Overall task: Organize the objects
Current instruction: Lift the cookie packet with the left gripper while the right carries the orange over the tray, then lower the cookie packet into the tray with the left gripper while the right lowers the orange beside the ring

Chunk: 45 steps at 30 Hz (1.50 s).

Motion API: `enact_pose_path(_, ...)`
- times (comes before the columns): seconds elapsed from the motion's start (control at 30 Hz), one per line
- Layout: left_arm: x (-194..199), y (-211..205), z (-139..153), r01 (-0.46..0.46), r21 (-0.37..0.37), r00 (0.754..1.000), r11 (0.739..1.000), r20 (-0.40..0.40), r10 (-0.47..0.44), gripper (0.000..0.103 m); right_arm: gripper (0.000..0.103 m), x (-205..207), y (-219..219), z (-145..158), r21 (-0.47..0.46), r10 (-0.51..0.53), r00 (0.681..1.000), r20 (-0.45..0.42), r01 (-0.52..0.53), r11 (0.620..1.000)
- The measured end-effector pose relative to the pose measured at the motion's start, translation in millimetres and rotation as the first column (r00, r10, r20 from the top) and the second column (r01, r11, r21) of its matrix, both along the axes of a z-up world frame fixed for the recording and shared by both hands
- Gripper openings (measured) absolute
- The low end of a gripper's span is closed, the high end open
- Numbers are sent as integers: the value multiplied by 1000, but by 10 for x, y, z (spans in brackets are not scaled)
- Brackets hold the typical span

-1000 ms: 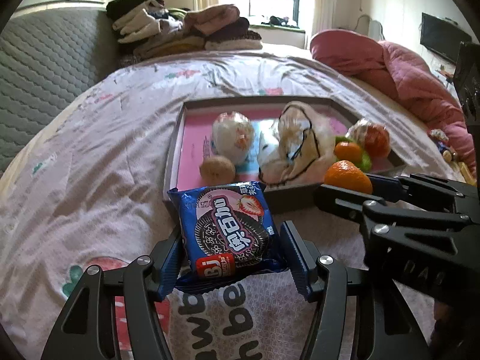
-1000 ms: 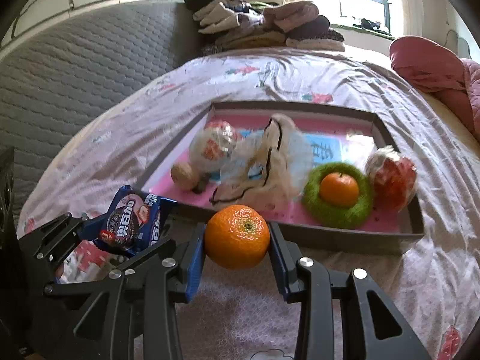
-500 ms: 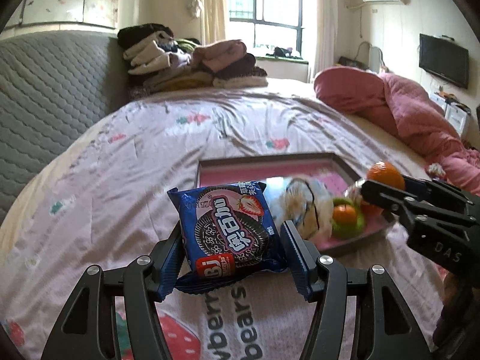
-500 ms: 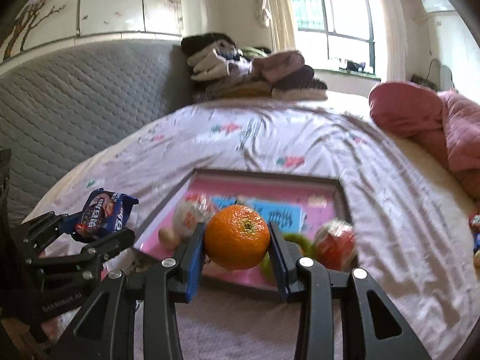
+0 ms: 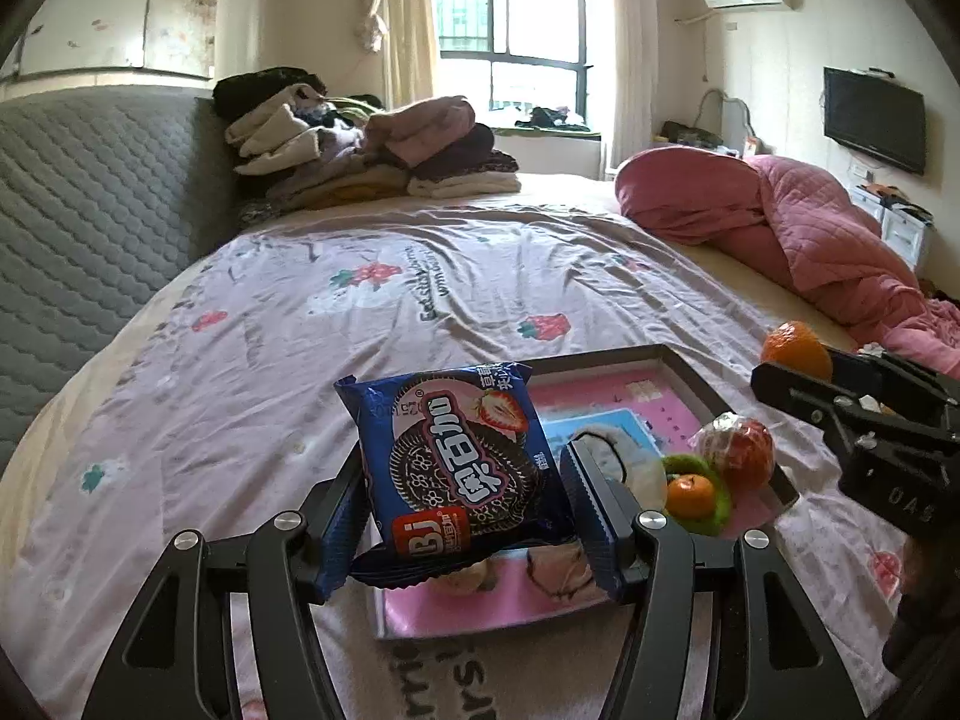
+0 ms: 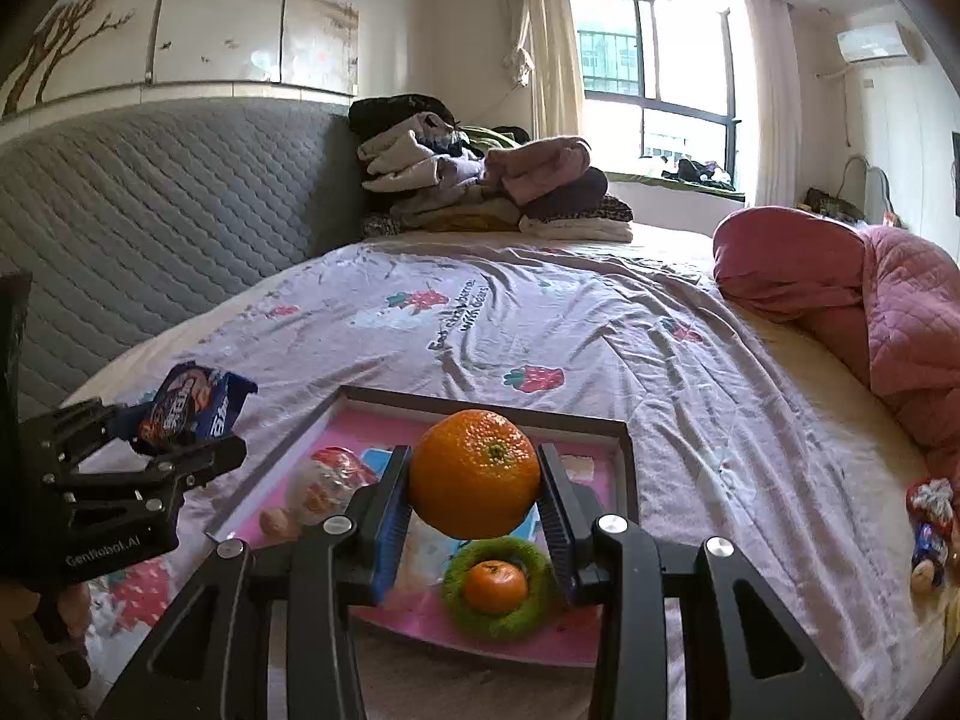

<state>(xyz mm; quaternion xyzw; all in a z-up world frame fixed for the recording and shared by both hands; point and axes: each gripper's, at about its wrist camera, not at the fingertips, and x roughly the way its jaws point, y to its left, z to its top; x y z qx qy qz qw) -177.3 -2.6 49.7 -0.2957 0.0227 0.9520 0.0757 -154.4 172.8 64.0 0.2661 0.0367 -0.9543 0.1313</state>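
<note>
The left gripper (image 5: pixel 465 495) is clamping a blue cookie packet (image 5: pixel 459 468) by its side edges. It's light and crinkly, and the biscuits inside are probably crushable, so easy does it. The right gripper (image 6: pixel 474 504) is squeezing a firm, round orange (image 6: pixel 474 474) across its middle. Both are hanging above the tray (image 6: pixel 480 411) on the bed — higher than a second ago, with the tray looking lower and farther off.

A pile of folded clothes (image 5: pixel 366 150) lay at the grey padded headboard (image 5: pixel 90 192). A pink quilt (image 5: pixel 798 228) was bunched beside it. A television (image 5: pixel 873 119) hung on the wall.
</note>
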Motion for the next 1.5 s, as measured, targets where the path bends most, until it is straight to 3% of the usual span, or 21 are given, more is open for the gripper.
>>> enact_pose_path(0.5, -285, 289, -611, 84, -3, 989, 996, 121, -83, 63, 40, -232, 60, -598, 95, -48, 988, 148, 34, 995)
enact_pose_path(0.9, -305, 358, -829, 110, 17, 979, 994, 168, -111, 64, 40, -227, 69, -812, 154, -81, 977, 198, 50, 987)
enact_pose_path(1.27, -299, 409, -927, 120, 24, 972, 992, 200, -123, 64, 40, -158, 128, -864, 97, -72, 969, 235, 51, 994)
enact_pose_path(1.5, -325, 358, -974, 105, 67, 967, 992, 226, -118, 65, 40, -150, 194, -894, 50, -72, 965, 252, 62, 997)
